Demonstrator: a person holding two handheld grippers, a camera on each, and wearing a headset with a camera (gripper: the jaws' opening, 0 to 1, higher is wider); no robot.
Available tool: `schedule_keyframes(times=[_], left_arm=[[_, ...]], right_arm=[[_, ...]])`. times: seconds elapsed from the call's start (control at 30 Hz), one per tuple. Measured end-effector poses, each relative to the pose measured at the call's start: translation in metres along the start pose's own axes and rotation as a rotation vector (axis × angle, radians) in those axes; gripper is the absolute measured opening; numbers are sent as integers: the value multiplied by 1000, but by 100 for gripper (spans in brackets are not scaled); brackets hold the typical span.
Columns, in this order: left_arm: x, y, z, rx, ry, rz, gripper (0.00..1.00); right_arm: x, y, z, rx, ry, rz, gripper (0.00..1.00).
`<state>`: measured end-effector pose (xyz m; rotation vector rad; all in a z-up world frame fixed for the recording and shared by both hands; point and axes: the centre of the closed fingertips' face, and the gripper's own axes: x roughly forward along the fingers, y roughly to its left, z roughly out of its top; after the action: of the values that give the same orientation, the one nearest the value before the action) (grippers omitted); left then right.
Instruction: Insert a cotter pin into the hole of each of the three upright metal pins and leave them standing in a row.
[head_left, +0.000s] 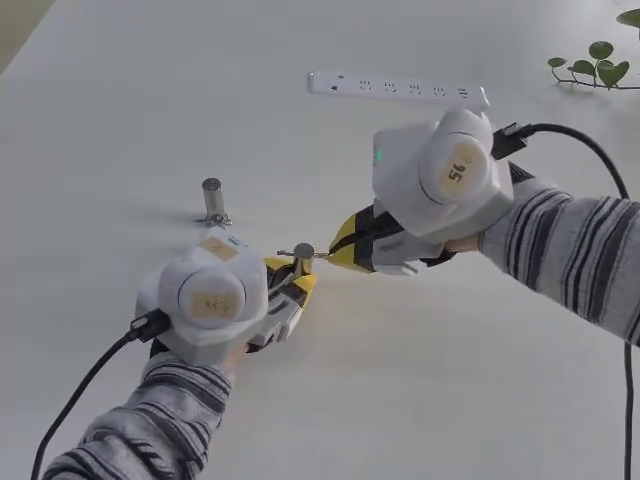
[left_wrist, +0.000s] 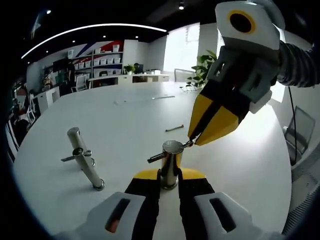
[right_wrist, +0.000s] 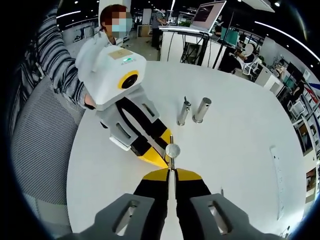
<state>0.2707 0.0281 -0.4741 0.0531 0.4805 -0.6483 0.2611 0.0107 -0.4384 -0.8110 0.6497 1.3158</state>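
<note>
While left gripper (left_wrist: 169, 176) clamps upright metal pin (left_wrist: 170, 159), right gripper (left_wrist: 195, 141) pinches cotter pin (left_wrist: 159, 157) in its hole. Near that pin stands second pin (left_wrist: 86, 164).

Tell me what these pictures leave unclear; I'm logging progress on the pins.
Held metal pin's base: left gripper view, hidden between the left gripper's jaws.
The cotter pin's far end: left gripper view, hidden inside the right gripper's tips.
Bare-looking standing pin's hole: right gripper view, too small to tell whether filled.

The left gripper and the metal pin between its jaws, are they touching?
Touching. In the left gripper view the left gripper has its jaws closed on both sides of the metal pin, with no gap.
</note>
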Motion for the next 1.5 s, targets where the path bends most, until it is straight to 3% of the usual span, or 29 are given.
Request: schedule_keyframes(times=[0.53, 1.2, 1.5], left_arm=[[0, 0, 0, -8, -3, 0, 10], [1, 0, 0, -34, 3, 7, 11], [-9, 1, 4, -35, 2, 1, 29]], right_arm=[[4, 2, 11, -30, -7, -5, 0], [5, -1, 9, -15, -10, -17, 0], [4, 1, 14, 12, -26, -28, 8]])
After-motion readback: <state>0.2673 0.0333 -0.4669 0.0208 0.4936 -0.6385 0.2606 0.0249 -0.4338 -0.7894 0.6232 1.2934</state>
